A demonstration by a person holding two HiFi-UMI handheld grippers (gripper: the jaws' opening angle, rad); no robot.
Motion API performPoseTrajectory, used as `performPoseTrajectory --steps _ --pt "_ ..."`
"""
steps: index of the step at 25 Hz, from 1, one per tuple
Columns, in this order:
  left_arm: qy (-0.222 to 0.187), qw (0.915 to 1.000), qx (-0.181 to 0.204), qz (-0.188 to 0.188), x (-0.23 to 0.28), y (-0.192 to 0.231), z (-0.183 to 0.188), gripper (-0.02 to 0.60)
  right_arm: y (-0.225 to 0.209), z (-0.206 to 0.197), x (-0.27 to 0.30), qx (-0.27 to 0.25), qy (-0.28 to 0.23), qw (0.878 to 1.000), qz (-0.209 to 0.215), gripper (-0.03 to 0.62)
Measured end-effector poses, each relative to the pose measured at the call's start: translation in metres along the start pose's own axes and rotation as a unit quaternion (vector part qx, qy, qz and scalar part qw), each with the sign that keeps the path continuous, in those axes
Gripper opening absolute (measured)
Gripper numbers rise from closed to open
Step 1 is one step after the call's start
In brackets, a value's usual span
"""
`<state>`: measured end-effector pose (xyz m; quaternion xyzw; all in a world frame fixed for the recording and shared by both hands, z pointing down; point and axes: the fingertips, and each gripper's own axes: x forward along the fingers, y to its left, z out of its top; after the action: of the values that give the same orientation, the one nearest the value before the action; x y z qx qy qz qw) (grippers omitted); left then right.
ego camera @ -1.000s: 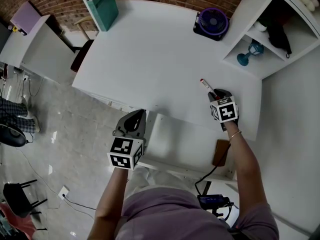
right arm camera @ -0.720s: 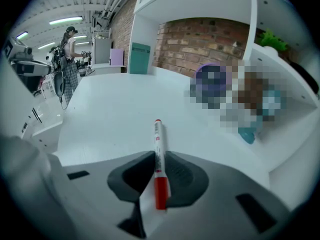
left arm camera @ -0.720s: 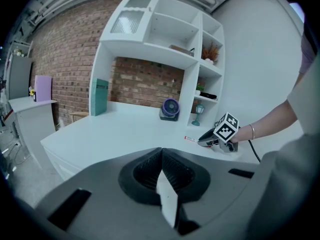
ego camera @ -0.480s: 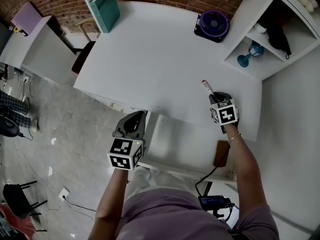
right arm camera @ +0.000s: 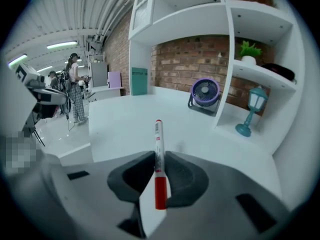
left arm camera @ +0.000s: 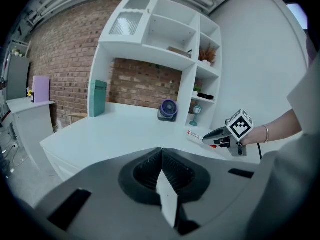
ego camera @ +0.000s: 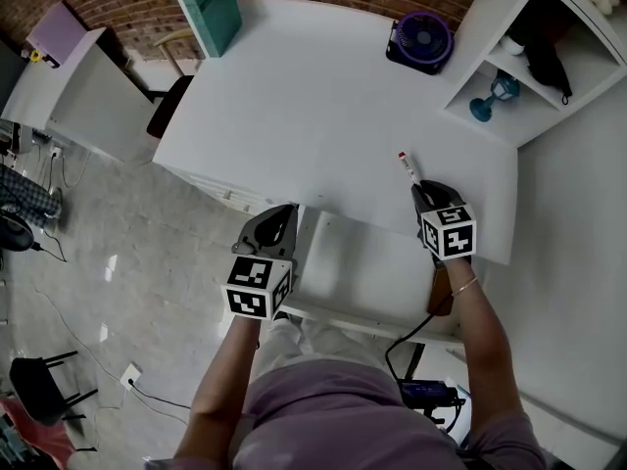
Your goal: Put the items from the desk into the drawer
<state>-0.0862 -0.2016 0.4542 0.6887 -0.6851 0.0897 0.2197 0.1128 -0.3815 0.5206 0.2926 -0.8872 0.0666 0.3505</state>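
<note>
One marker (ego camera: 406, 166) is clamped in the right tool (ego camera: 421, 188), whose jaws have just been closing on it, above the desk (ego camera: 294, 96). The left tool (ego camera: 286, 211) is clenched, empty, beside the open drawer (ego camera: 362, 267). The drawer appears empty; stowing the marker remains.

Upper middle of the frame: the tabletop (ego camera: 313, 96), with a fan (ego camera: 423, 39) at its upper right and a book (ego camera: 217, 8) at its upper left. Right of the fan, a shelf unit (ego camera: 534, 116) with a lamp (ego camera: 493, 96) inside. Below the tabletop's near edge, the drawer (ego camera: 362, 272). At its left edge, the left tongs (ego camera: 282, 211). Above its right end, the right tongs (ego camera: 419, 186), closed on a marker (ego camera: 406, 166) that reaches over the tabletop.
</note>
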Motion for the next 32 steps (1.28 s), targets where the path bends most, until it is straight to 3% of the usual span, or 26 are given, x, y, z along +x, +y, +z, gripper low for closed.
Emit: performPoseTrajectory --steps 18,32 --pt "0.001 0.9998 -0.001 -0.02 -0.031 0.005 -0.023 -0.002 0.125 0.027 -0.054 -0.005 -0.07 0.995 0.072 0.069" --pt "0.012 0.9997 -0.01 -0.017 -0.052 0.026 -0.043 -0.002 0.207 -0.01 -0.038 -0.015 -0.025 0.992 0.123 0.069"
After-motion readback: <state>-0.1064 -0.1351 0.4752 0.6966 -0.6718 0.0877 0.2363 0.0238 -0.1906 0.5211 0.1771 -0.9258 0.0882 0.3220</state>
